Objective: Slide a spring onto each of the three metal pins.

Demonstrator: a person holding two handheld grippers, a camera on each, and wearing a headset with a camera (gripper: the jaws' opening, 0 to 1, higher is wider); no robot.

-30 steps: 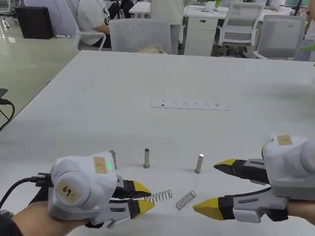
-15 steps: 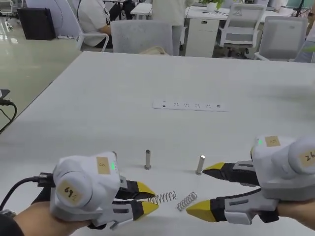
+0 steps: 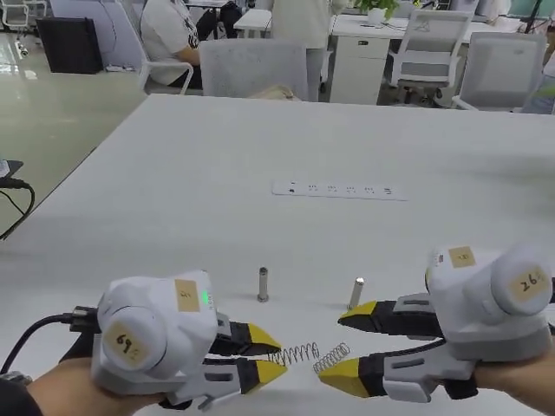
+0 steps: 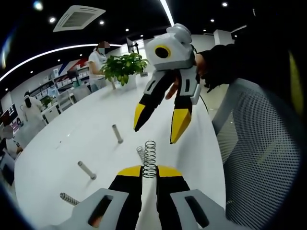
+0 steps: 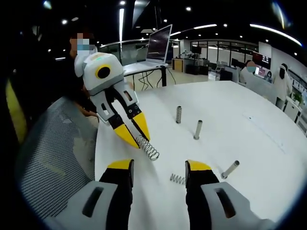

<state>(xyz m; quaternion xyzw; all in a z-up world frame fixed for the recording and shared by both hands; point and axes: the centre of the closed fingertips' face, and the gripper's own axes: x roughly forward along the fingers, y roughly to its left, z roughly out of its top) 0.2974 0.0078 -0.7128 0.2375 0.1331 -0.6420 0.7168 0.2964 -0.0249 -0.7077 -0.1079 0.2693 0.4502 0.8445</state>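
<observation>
My left gripper [image 3: 267, 355] is shut on one end of a spring [image 3: 295, 354], which sticks out past its yellow tips [image 4: 149, 158]. A second spring [image 3: 331, 355] lies on the white table just right of it, between the open jaws of my right gripper [image 3: 347, 345]. Two bare metal pins [image 3: 264, 284] [image 3: 355, 293] stand upright just beyond the springs. A third pin [image 5: 178, 114] carries a spring in the right gripper view. That view has the left gripper [image 5: 129, 129] with its spring [image 5: 147, 147], and the loose spring [image 5: 177, 179] ahead of my own open gripper [image 5: 158, 166].
A white power strip [image 3: 340, 190] lies flat at mid-table. Office chairs [image 3: 251, 68] and seated people stand beyond the far edge. A black cable [image 3: 17, 201] hangs off the left side. The table [image 3: 173, 191] is bare around the pins.
My right gripper has moved left, and its open jaws now bracket the loose spring. The left gripper keeps its hold on its spring and has hardly moved.
</observation>
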